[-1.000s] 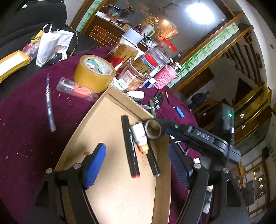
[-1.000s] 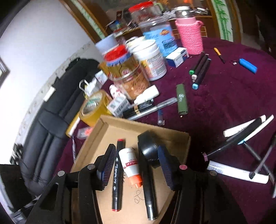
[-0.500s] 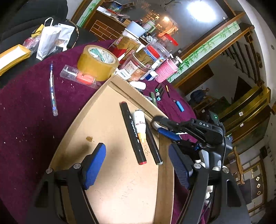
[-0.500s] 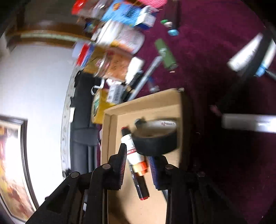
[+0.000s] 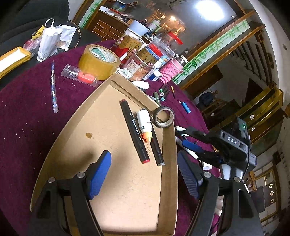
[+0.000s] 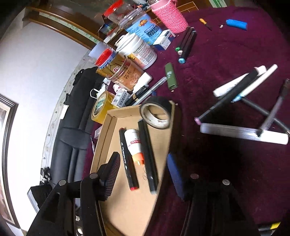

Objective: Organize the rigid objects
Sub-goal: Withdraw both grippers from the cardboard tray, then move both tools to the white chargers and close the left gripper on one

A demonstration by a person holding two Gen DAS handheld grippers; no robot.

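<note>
A home living room; black leather sofa (image 6: pixel 72 141), wooden staircase (image 5: pixel 253 52), cluttered table (image 5: pixel 23 112).

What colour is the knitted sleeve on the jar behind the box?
Pink; the knitted sleeve shows best in the right wrist view.

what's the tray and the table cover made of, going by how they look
Tray: looks like plain brown cardboard, matte, with a fluted edge showing on its far wall. Table cover: seems a maroon fabric, velvety or short-piled, since lint specks cling to it.
</note>
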